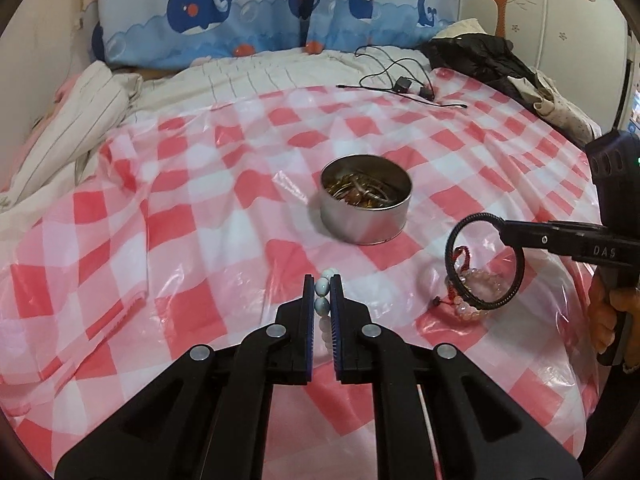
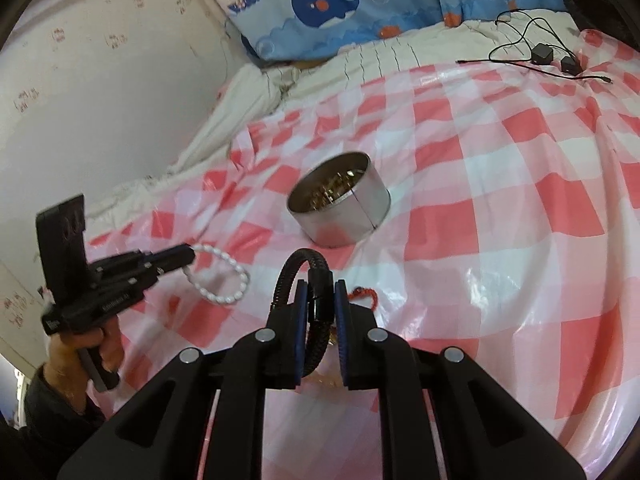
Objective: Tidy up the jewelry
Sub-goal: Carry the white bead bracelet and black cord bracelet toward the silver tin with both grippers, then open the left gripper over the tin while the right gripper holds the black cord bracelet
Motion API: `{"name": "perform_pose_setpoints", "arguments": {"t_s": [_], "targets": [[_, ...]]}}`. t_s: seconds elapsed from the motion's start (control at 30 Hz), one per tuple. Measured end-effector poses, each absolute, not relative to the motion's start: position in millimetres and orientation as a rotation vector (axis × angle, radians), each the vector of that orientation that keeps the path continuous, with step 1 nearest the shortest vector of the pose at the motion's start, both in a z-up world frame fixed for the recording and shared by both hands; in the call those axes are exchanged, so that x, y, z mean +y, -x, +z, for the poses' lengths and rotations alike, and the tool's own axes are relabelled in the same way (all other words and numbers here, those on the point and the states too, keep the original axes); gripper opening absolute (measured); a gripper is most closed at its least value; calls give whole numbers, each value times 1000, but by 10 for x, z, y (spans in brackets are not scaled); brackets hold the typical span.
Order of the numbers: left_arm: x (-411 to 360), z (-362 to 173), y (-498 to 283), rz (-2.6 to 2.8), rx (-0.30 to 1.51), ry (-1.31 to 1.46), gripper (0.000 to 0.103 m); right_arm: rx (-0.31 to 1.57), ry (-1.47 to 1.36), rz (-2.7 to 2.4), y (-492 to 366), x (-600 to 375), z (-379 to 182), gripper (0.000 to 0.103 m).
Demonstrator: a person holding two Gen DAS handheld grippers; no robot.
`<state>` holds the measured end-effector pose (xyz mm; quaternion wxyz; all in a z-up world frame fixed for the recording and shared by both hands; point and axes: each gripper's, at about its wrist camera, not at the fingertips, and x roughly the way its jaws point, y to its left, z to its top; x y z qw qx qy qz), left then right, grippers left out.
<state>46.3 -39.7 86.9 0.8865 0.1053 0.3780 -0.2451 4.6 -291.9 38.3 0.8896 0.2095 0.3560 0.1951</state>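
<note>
**Inspector:** Bedding under a glossy red-and-white checked plastic sheet [image 1: 192, 208] serves as the work surface; whale-print pillows [image 1: 200, 12] sit at the far end, with black cables [image 1: 400, 84] near them. Report the container.

**Assistant:** Round metal tin [image 1: 366, 210], open, near the centre of the sheet, already holding metallic pieces. Thin-walled, rigid, probably light.

**Inspector:** Left side?

**Assistant:** The left gripper [image 1: 323, 292] is clamped almost fully closed on a white bead bracelet [image 2: 222, 276], pinching a few beads while the rest of the loop hangs out over the sheet. Smooth oval beads on a cord: limp, slippery, and I judge a grip across the strand safest.

**Inspector:** Right side?

**Assistant:** The right gripper [image 2: 322, 300] is closed narrowly on a black braided bracelet [image 1: 486, 262], holding it at what looks like the clasp. It keeps its hoop shape, so fairly stiff, with a ribbed, grippy surface.

**Inspector:** Anything left lying?

**Assistant:** A pink bead bracelet with red cord [image 1: 472, 292] lies on the sheet just below the black hoop, well right of the tin. Translucent beads, possibly brittle; I would take it by the beaded strand
</note>
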Motion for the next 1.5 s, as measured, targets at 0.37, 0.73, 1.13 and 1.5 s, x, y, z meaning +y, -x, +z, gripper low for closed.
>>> {"name": "perform_pose_setpoints", "arguments": {"t_s": [0.37,0.73,1.13,1.5], "targets": [[-677,1087,-427,-512,697,-248,7,630,-446,430,-156,-2905,697,14],[-995,1329,-621,-535,634,-236,7,585,-413,383,-352,-3011,904,14],[-1281,1378,-815,-558,601,-246,7,576,-386,363,-535,-3096,978,14],[-1387,1294,-980,-567,594,-219,7,581,-371,344,-683,-3132,971,14]]}}
